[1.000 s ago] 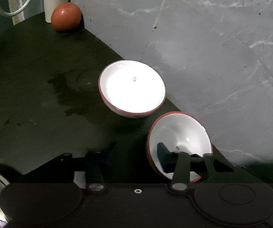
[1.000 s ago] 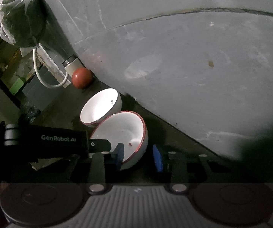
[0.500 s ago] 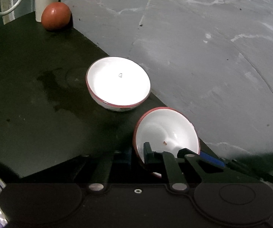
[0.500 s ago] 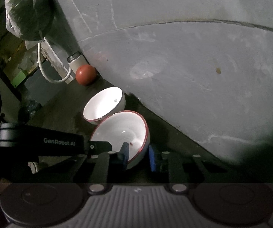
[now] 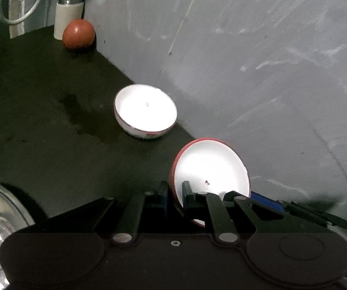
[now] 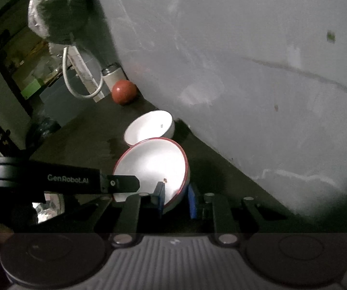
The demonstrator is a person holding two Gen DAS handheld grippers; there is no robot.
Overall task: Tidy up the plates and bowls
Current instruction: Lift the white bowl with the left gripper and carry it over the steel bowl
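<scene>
In the left wrist view, the left gripper [image 5: 174,194] has its jaws drawn in narrow on the rim of the red-rimmed bowl [image 5: 212,166], one pad outside the wall and one inside. The bowl is tilted steeply, its white inside facing the camera, near the foot of the grey wall [image 5: 258,60]. A blue pad of the right gripper [image 5: 266,199] shows at the bowl's right edge. Farther off and to the left, a second white bowl [image 5: 145,112] sits upright on the dark counter [image 5: 40,120], close to the wall. At the far end a red ball [image 5: 78,36] rests against a white canister [image 5: 67,15].

In the right wrist view, the right gripper [image 6: 176,199] has been closing; its blue pads now stand narrow on either side of the same bowl's [image 6: 151,166] near-right rim, one inside and one outside, and appear to pinch it. The left gripper [image 6: 122,183] reaches in from the left to the bowl's left rim. The other bowl [image 6: 149,126] sits just beyond it, partly hidden. Far back lie the ball [image 6: 124,91], the canister [image 6: 112,77], and a plastic bag [image 6: 57,7] hanging above them.
</scene>
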